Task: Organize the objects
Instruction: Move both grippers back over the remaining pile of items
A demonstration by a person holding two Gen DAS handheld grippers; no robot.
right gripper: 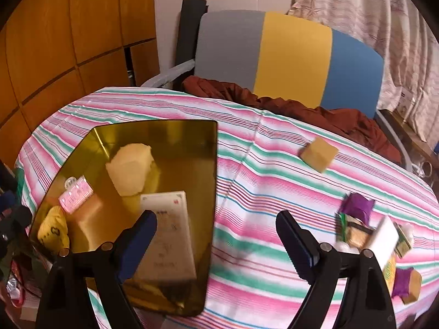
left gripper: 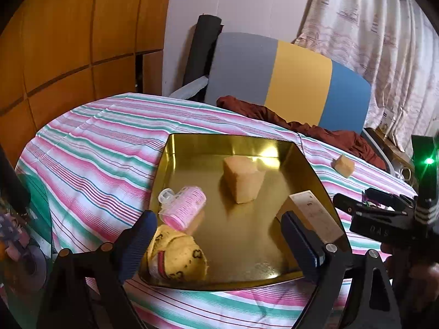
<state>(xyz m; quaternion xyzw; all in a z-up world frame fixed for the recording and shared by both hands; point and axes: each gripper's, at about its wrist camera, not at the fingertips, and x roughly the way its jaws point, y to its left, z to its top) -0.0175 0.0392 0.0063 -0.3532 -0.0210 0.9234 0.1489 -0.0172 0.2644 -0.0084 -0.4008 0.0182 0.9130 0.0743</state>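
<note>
A gold metal tray (left gripper: pixel 192 148) lies on the striped cloth. In it are a tan sponge block (left gripper: pixel 242 181), a pink bottle (left gripper: pixel 183 205) on its side, a yellow pouch (left gripper: pixel 178 260) and a white box (left gripper: pixel 315 216). My left gripper (left gripper: pixel 219 235) hangs open over the tray's near half, nothing between its fingers. In the right wrist view the same tray (right gripper: pixel 164 126) sits at the left. My right gripper (right gripper: pixel 216 235) is open above the tray's right edge and bare cloth, its left finger in front of the white box (right gripper: pixel 167 235). A small sponge cube (right gripper: pixel 319 153) lies loose on the cloth.
A heap of small items lies at the right: purple wrappers (right gripper: pixel 356 205), a white carton (right gripper: pixel 384 238) and green packets. A brown garment (right gripper: pixel 301 109) and a grey, yellow and blue chair back (right gripper: pixel 288 54) stand behind the table. Wooden cabinets fill the left.
</note>
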